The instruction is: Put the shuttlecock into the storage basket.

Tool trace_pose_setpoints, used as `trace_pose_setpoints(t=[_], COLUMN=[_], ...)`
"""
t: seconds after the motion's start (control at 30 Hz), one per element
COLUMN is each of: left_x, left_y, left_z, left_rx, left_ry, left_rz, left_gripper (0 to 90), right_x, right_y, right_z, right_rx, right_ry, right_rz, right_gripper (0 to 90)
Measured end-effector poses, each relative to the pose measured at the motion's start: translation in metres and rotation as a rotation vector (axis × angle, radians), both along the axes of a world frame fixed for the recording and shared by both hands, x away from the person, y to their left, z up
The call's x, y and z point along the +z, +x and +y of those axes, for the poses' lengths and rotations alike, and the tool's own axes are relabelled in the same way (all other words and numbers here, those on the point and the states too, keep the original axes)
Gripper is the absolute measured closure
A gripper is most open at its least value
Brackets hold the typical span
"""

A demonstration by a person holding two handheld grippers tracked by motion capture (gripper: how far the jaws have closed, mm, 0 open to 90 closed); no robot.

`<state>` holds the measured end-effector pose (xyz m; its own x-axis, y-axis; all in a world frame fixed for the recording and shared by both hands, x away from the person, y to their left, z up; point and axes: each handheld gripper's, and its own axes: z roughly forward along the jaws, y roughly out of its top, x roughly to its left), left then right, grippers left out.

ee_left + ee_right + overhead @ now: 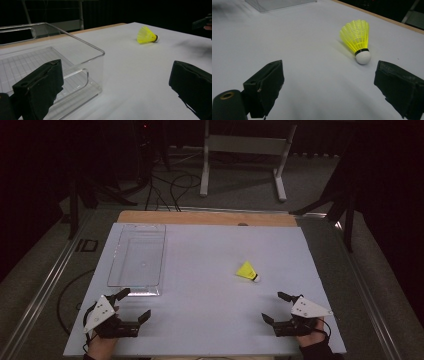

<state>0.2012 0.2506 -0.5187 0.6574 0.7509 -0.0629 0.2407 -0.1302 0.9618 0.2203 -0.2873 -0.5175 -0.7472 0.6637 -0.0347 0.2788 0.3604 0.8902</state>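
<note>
- High view: fingers of both grippers are standing spread, nothing between them. Left gripper [134, 305] is sitting at the near left of the white table [210, 320], just beside the near end of the clear plastic tray [136, 256]. Right gripper [277, 307] is sitting at the near right. Yellow shuttlecock [247, 271] is lying on its side on the table, beyond the right gripper and well apart from the tray.
- Left gripper view: black fingers [40, 87] are gaping wide and gripping nothing. The tray's [95, 65] near corner is lying just ahead of the one on the picture's left. The shuttlecock [147, 35] is lying far off across the table, white cork end pointing to the picture's right.
- Right gripper view: fingers [265, 85] are released, bare table between them. The shuttlecock [357, 37] is lying near, ahead of them, cork end facing the gripper, touching neither finger. The tray's [277, 4] edge is showing at the top.
</note>
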Motion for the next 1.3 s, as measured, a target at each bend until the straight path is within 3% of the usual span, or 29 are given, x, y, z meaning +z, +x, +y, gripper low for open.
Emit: trace_pose_setpoints(t=[0.37, 0.73, 0.83, 1.07, 1.2, 1.3], left_x=[0.001, 0.001, 0.001, 0.001, 0.001, 0.001], left_y=[-0.001, -0.001, -0.001, -0.001, -0.001, -0.001], left_z=[-0.002, -0.003, -0.003, -0.003, -0.003, -0.004], left_rx=[-0.019, -0.024, -0.024, -0.025, -0.025, -0.026], left_ry=[0.013, 0.015, 0.017, 0.018, 0.019, 0.020], left_rz=[-0.007, -0.005, -0.005, -0.004, -0.004, -0.004], left_gripper=[0.5, 0.5, 0.5, 0.5, 0.5, 0.5], right_x=[0.005, 0.016, 0.019, 0.031, 0.041, 0.047], right_y=[-0.002, -0.004, -0.006, -0.011, -0.010, -0.007], right_z=[0.000, -0.005, -0.004, -0.004, -0.006, -0.009], right_rx=[-0.012, -0.022, -0.032, -0.040, -0.089, -0.095], right_ry=[-0.017, 0.030, 0.010, 0.025, 0.018, 0.031], right_rz=[-0.005, 0.001, -0.018, -0.045, -0.031, -0.007], right_gripper=[9.2, 8.2, 8.1, 8.1, 7.8, 7.6])
